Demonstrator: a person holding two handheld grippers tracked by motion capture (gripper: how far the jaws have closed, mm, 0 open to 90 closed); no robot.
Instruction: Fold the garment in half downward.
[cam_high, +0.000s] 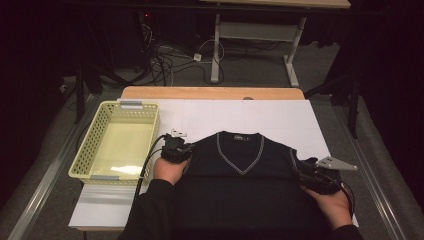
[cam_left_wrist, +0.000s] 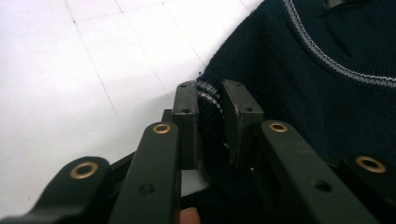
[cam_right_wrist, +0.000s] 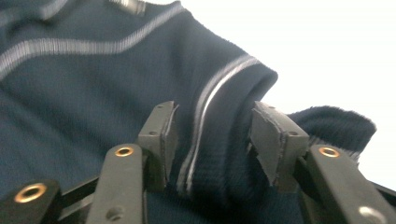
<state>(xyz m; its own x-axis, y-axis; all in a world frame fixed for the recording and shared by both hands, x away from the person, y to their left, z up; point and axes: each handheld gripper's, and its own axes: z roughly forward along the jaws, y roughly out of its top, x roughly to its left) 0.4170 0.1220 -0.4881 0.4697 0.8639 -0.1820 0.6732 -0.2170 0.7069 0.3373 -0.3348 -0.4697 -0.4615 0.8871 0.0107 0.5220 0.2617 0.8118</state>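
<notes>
Left gripper view: your left gripper (cam_left_wrist: 209, 109) pinches the soft, limp sweater vest (cam_left_wrist: 317, 84) at its armhole edge. Right gripper (cam_right_wrist: 215, 133) stands half open, straddling the other armhole trim unpinched; clamp that thick ribbed edge, since the knit sags.

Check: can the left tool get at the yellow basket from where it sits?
Probably yes. The left tool sits at the vest's shoulder edge, right beside the yellow basket, with nothing between them. But its pads are pinching the vest's armhole trim, so the fabric would come along.
</notes>
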